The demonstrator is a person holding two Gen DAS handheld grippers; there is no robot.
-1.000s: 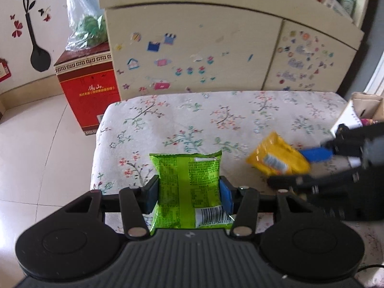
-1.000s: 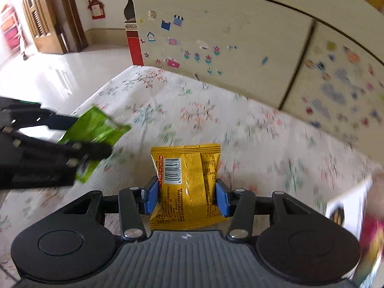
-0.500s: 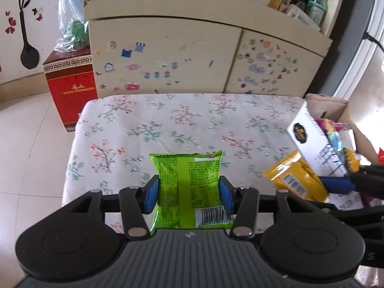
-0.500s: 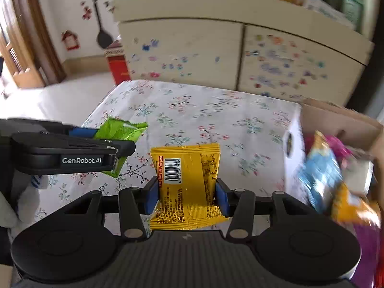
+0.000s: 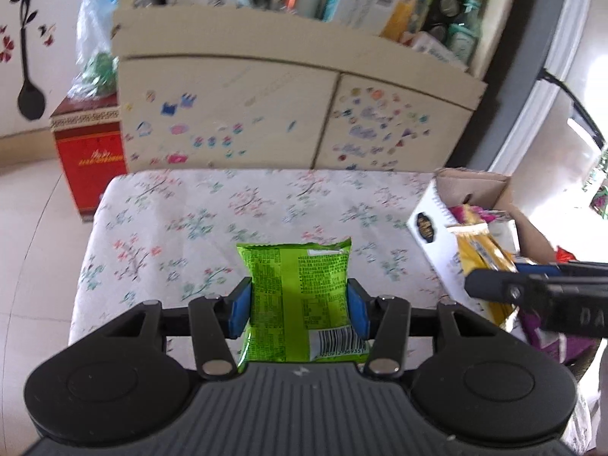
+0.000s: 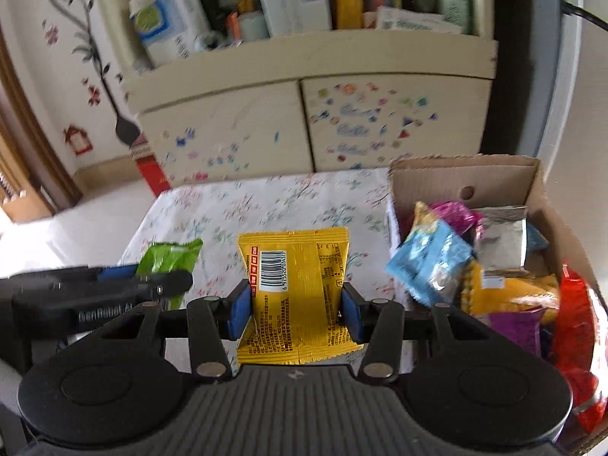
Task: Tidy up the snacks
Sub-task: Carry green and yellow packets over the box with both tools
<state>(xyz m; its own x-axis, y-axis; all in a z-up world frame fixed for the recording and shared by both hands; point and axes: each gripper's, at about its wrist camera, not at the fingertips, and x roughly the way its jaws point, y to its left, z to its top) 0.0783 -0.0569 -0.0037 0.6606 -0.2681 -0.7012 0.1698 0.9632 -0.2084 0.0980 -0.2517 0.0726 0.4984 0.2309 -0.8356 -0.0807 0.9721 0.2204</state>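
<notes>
My left gripper is shut on a green snack packet, held above the floral-cloth table. My right gripper is shut on a yellow snack packet, barcode facing me, held up beside the cardboard box at the table's right end. The box holds several packets, among them a light blue one. In the left wrist view the right gripper's dark finger and the yellow packet hover over the box. In the right wrist view the green packet shows at left.
A cream cabinet with stickers stands behind the table, its open shelf crowded with boxes and bottles. A red carton sits on the floor at the left. Tiled floor lies to the table's left.
Both grippers rose and drew back from the table with their packets. The right one carried the yellow packet rightward from mid-table to the cardboard box.
</notes>
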